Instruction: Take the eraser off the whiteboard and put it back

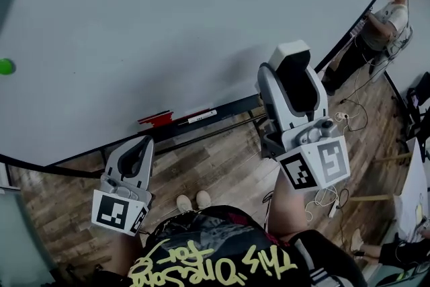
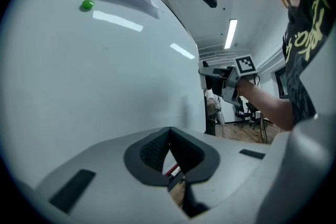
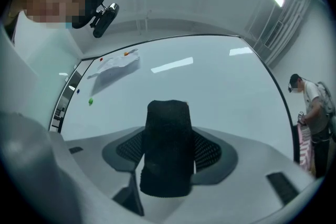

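Observation:
My right gripper (image 1: 291,56) is shut on the black eraser (image 1: 297,82), which fills the space between its jaws. In the right gripper view the eraser (image 3: 167,148) stands upright between the pads, its end toward the whiteboard (image 3: 210,86); whether it touches the board I cannot tell. The whiteboard (image 1: 168,23) fills the upper head view. Lower down, my left gripper (image 1: 143,144) hangs near the board's tray (image 1: 201,121), shut on nothing. Its jaws (image 2: 169,132) meet at the tip. The right gripper (image 2: 223,78) also shows in the left gripper view.
A green magnet (image 1: 5,66) sticks to the board's left part, and a sheet of paper (image 3: 119,63) is pinned near its far end. Red markers (image 1: 160,119) lie on the tray. A person (image 1: 379,27) stands at the board's right end. Cables (image 1: 353,111) trail over the wooden floor.

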Demonstrator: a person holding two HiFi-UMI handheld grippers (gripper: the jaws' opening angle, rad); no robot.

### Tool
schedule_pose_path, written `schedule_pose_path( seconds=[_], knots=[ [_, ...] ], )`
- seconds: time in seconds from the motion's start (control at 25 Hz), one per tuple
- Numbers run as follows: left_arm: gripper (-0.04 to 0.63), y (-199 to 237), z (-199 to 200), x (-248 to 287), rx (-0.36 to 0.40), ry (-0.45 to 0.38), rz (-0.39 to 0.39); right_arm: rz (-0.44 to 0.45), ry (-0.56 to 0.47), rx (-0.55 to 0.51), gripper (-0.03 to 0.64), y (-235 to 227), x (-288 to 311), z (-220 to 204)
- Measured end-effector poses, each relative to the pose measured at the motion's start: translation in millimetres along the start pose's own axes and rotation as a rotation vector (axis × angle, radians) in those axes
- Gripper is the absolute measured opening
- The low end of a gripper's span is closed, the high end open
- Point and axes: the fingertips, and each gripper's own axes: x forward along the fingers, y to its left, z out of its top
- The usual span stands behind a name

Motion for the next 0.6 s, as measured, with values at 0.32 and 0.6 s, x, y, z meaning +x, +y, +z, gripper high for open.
schedule_pose_path(
  seconds=[0.32, 0.6],
  knots=[
    [0.008, 5.6, -7.6, -7.0, -0.009, 0.018, 0.033, 0.037, 0.07, -0.004, 0.258, 6.4, 18.4, -15.8],
    [0.008, 16.0, -10.1, -14.2, -0.019, 0.023, 0.071, 0.078, 0.166, -0.026, 0.258, 13.9, 32.7, -38.5]
  ],
)
